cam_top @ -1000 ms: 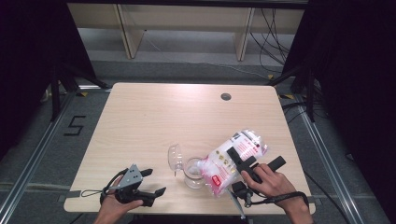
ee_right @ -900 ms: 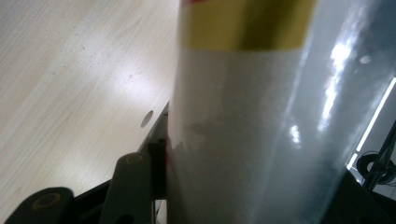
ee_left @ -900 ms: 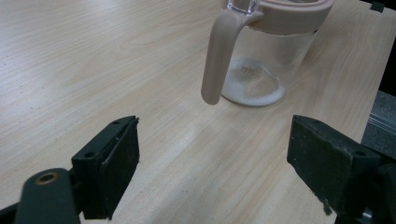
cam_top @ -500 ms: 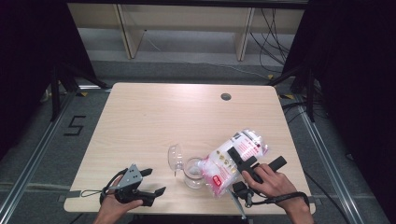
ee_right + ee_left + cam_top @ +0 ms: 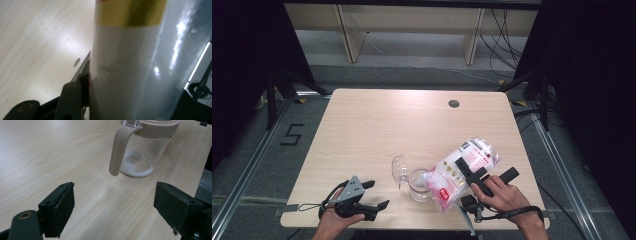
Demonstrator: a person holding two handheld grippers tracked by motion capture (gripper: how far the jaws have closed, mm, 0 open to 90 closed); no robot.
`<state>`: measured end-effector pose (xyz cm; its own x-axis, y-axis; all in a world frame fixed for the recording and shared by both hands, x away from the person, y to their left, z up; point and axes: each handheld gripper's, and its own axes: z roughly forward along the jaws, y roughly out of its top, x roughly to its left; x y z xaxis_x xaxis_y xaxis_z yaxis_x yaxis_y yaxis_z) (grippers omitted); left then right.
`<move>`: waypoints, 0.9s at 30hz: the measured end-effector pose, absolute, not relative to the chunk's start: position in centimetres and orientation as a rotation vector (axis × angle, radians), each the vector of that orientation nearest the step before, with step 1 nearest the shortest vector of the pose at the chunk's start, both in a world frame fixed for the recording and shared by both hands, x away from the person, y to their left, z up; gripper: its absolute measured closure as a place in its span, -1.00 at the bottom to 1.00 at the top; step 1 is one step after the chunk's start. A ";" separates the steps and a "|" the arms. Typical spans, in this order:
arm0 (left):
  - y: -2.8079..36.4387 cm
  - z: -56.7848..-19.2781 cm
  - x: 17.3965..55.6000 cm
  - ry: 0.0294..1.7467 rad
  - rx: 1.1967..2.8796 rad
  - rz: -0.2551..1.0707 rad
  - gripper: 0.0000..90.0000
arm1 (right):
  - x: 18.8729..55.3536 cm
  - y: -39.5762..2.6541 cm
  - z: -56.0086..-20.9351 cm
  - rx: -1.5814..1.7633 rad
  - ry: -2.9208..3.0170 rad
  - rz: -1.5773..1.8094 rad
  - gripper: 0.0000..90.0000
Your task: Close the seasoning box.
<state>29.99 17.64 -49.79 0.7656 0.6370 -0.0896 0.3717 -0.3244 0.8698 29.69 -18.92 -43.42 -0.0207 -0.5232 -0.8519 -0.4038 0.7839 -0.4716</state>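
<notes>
Soft plastic, the bag (image 5: pixel 464 167) of white powder was clamped by the right gripper (image 5: pixel 474 176), tilted over the glass jar (image 5: pixel 419 184) at the table's (image 5: pixel 382 125) near edge. It was judged heavy, saggy and slippery, best held mid-body. The left gripper (image 5: pixel 369 195), jaws apart, was holding nothing.

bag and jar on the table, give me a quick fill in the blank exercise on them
1. The right gripper holds a plastic ____ tipped toward the jar.
2. The white powder in the jar covers just its ____.
3. The left gripper has its jaws ____, with nothing between them.
4. The jar's lid stands ____ beside its mouth.

Missing words: bag; bottom; open; open
</notes>
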 end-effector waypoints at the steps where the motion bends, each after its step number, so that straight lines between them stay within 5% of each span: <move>1: 17.6 -49.8 30.0 0.764 1.950 0.330 -0.63 | 29.7 -18.9 -43.4 -0.748 1.639 -0.111 0.23; 27: 17.6 -49.8 30.0 0.766 1.939 0.324 -0.63 | 29.6 -18.9 -43.2 -0.753 1.637 -0.122 0.24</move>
